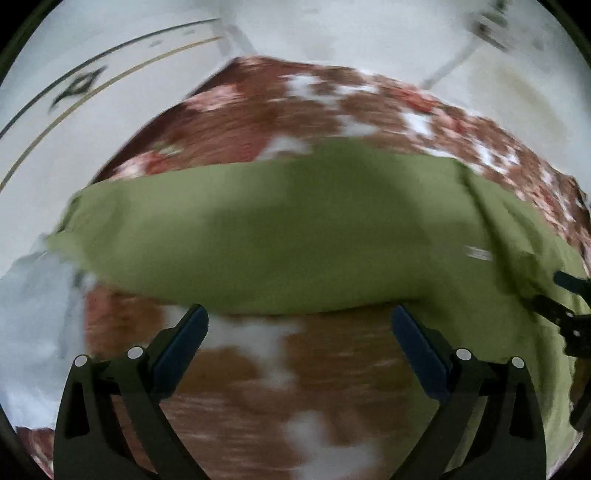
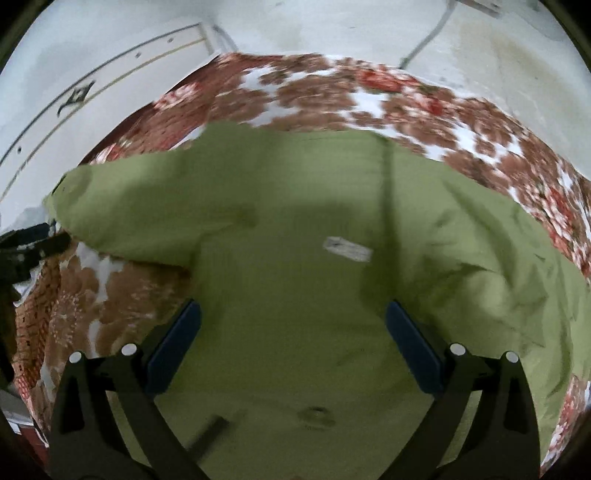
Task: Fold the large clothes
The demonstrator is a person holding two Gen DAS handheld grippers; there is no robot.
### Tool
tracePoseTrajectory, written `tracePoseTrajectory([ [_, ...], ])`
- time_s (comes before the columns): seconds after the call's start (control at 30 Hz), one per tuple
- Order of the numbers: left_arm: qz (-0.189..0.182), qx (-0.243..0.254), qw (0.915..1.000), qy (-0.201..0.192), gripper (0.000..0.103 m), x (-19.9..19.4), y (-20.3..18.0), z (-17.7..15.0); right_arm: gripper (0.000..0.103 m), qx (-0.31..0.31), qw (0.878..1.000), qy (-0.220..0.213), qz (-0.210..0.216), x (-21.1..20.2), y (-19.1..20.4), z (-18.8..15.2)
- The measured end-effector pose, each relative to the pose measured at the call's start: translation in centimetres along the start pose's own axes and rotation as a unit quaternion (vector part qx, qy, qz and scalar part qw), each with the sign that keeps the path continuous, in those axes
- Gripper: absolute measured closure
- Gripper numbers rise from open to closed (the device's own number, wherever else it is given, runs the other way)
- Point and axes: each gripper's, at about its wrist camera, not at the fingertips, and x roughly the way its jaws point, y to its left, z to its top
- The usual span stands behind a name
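Observation:
A large olive-green garment (image 2: 295, 229) lies spread on a bed with a brown and red floral cover (image 2: 332, 92). A long sleeve (image 1: 258, 236) reaches left across the left wrist view. A small white label (image 2: 347, 249) shows on the garment's body. My left gripper (image 1: 299, 317) is open and empty, hovering over the floral cover just short of the sleeve's near edge. My right gripper (image 2: 291, 314) is open and empty above the garment's body. The right gripper also shows at the right edge of the left wrist view (image 1: 569, 317). Both views are blurred.
A pale floor (image 2: 332, 26) lies beyond the bed, with a white panel with dark and gold lines (image 1: 74, 96) at the left. A pale bundle (image 1: 37, 332) sits at the bed's left edge. The left gripper shows at the left edge of the right wrist view (image 2: 26, 243).

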Motion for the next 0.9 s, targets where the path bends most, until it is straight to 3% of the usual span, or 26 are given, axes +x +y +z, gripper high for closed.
tracePoseTrajectory([
  [0.1, 0.018, -0.016, 0.9997, -0.006, 0.005, 0.4, 7.0, 0.0, 0.005, -0.002, 1.000, 0.011, 0.000, 1.9, 3.9, 0.5],
  [0.17, 0.016, -0.055, 0.9983, -0.011, 0.005, 0.8, 11.5, 0.0, 0.005, -0.007, 1.000, 0.021, -0.005, 3.3, 6.4, 0.7],
  [0.27, -0.003, -0.131, 0.9913, -0.011, 0.005, 2.2, 18.2, 0.2, 0.005, -0.014, 0.999, 0.029, -0.013, 5.0, 9.3, 1.2],
  [0.4, -0.047, -0.191, 0.9799, -0.032, 0.005, 4.2, 23.7, 0.7, 0.005, -0.024, 0.999, 0.035, -0.029, 6.4, 12.1, 1.2],
  [0.47, -0.063, -0.201, 0.9768, -0.039, 0.005, 5.0, 24.6, 0.9, 0.005, -0.023, 0.998, 0.040, -0.033, 6.9, 12.8, 1.1],
  [0.57, -0.069, -0.186, 0.9790, -0.048, 0.005, 6.6, 25.3, 1.6, 0.005, -0.025, 0.998, 0.050, -0.040, 7.5, 13.6, 0.7],
  [0.7, -0.045, -0.205, 0.9772, -0.031, 0.005, 8.6, 26.9, 2.3, 0.005, -0.029, 0.997, 0.059, -0.049, 7.9, 14.1, 0.3],
  [0.8, -0.057, -0.205, 0.9757, -0.051, 0.005, 8.7, 27.1, 3.0, 0.005, -0.034, 0.996, 0.058, -0.063, 7.8, 13.9, 0.2],
  [0.9, -0.075, -0.227, 0.9680, -0.077, 0.005, 7.9, 27.9, 4.0, 0.005, -0.018, 0.996, 0.047, -0.076, 7.3, 12.6, 0.5],
])
